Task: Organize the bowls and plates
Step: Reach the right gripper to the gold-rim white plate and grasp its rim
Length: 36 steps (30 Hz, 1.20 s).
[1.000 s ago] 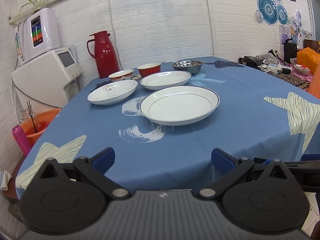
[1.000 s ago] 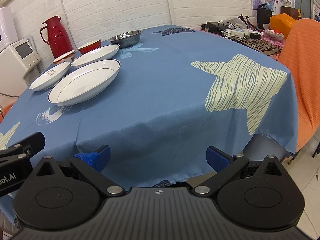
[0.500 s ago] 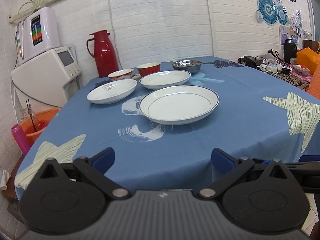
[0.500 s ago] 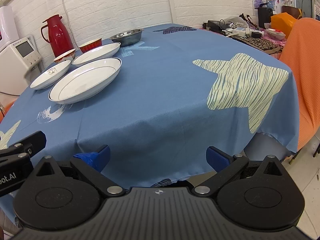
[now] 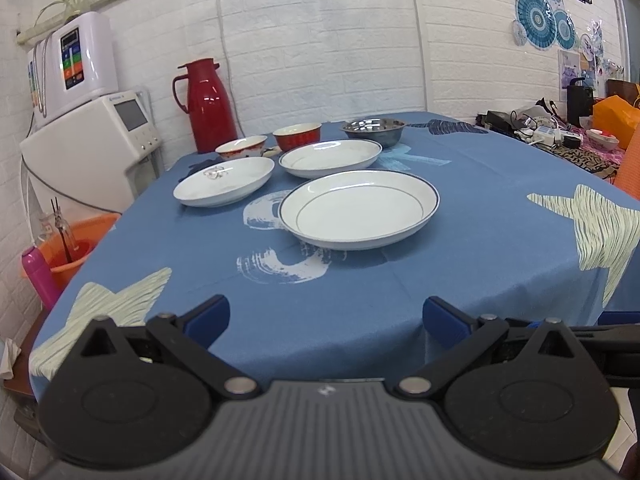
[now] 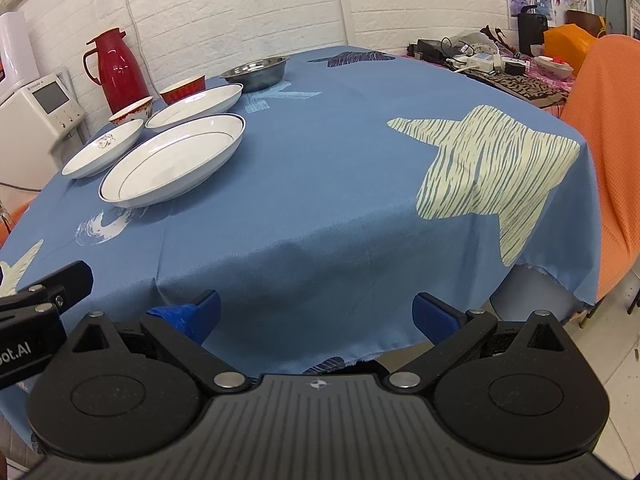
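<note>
On the blue tablecloth lies a large white plate with a dark rim. Behind it sit a second white plate and a smaller white plate with a motif. Further back stand a white bowl with red trim, a red bowl and a steel bowl. My left gripper is open at the near table edge, empty. My right gripper is open too, off the table's near right side, empty.
A red thermos stands at the table's back left. White appliances and an orange bucket are left of the table. An orange chair stands at the right. Cluttered items lie at the far right.
Both grippers have drifted slightly; the view barely shifts. The dishes have not moved.
</note>
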Each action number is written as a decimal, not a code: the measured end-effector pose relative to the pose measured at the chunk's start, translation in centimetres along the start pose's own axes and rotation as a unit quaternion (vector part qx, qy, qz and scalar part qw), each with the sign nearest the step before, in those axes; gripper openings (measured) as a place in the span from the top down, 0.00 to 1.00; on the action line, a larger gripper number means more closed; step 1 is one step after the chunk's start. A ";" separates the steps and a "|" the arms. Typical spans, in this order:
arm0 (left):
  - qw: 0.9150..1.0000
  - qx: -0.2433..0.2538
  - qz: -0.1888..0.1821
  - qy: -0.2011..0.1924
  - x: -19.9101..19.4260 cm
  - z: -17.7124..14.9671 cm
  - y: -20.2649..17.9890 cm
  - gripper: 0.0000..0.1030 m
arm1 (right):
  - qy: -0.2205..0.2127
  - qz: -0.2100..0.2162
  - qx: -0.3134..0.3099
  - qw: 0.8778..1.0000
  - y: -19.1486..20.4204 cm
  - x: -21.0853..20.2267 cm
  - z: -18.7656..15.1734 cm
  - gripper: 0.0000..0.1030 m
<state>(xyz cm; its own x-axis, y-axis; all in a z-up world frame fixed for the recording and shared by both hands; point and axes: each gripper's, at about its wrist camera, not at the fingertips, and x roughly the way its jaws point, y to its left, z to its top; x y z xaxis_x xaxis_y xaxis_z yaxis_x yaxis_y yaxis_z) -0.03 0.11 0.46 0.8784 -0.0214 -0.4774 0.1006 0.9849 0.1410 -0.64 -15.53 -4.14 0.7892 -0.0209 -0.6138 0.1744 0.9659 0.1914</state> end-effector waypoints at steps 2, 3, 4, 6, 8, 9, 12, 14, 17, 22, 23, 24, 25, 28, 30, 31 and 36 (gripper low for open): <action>1.000 -0.004 -0.001 -0.006 0.2 1.2 1.2 0.01 | -0.019 0.002 0.000 1.000 -0.1 -0.5 1.2 0.13; 1.000 -0.008 0.000 -0.011 0.5 2.0 2.1 0.01 | -0.029 -0.004 -0.005 1.000 0.0 -0.6 2.3 0.13; 1.000 -0.014 0.001 -0.013 0.9 3.0 3.1 0.01 | -0.038 -0.010 -0.015 0.999 0.3 -0.5 3.5 0.13; 0.999 -0.031 -0.006 0.002 2.5 5.0 5.2 0.01 | -0.048 -0.010 -0.037 0.998 1.0 0.1 6.2 0.13; 0.998 -0.054 -0.020 0.036 4.6 7.0 7.4 0.01 | -0.040 -0.007 -0.064 0.997 1.9 1.5 9.0 0.13; 0.997 -0.059 -0.027 0.049 5.5 7.7 8.1 0.01 | -0.032 -0.004 -0.079 0.996 2.5 2.5 10.5 0.13; 0.994 -0.054 -0.024 0.088 8.5 9.6 9.4 0.01 | -0.003 -0.004 -0.118 0.993 4.0 5.7 13.8 0.13; 0.992 -0.051 -0.023 0.112 10.7 10.4 9.8 0.01 | 0.022 -0.010 -0.141 0.990 5.1 8.3 15.4 0.13; 0.987 -0.039 -0.035 0.154 14.0 11.1 9.5 0.01 | 0.074 -0.005 -0.168 0.983 6.4 12.3 17.0 0.13; 0.979 -0.049 -0.054 0.193 18.4 11.3 9.1 0.01 | 0.131 -0.002 -0.186 0.974 7.9 16.4 18.0 0.15; 0.977 -0.056 -0.059 0.198 19.0 11.3 9.2 0.01 | 0.138 0.000 -0.188 0.973 8.1 16.7 18.0 0.15; 0.975 -0.062 -0.063 0.203 19.5 11.2 9.3 0.01 | 0.145 -0.001 -0.192 0.971 8.4 17.0 17.9 0.15; 0.973 -0.070 -0.068 0.210 20.0 11.0 9.4 0.01 | 0.149 -0.003 -0.197 0.969 8.5 17.3 17.9 0.15; 0.966 -0.091 -0.082 0.227 21.5 10.7 9.9 0.01 | 0.161 -0.003 -0.194 0.968 8.9 18.2 18.0 0.15; 0.963 -0.098 -0.086 0.236 22.3 10.5 10.1 0.01 | 0.173 0.009 -0.173 0.970 8.7 18.4 18.1 0.15; 0.961 -0.099 -0.088 0.241 22.6 10.4 10.1 0.01 | 0.180 0.018 -0.161 0.970 8.5 18.6 18.2 0.13; 0.962 -0.090 -0.082 0.243 23.2 10.4 9.7 0.01 | 0.201 0.045 -0.157 0.966 8.4 19.0 18.2 0.11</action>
<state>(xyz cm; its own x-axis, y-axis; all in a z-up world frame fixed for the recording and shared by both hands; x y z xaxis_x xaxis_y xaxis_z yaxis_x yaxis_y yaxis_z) 26.17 7.34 -0.21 0.5306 -0.1382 -0.8363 0.0982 0.9900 -0.1014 26.54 -12.49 -0.25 0.4898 0.1084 -0.8650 -0.1218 0.9910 0.0552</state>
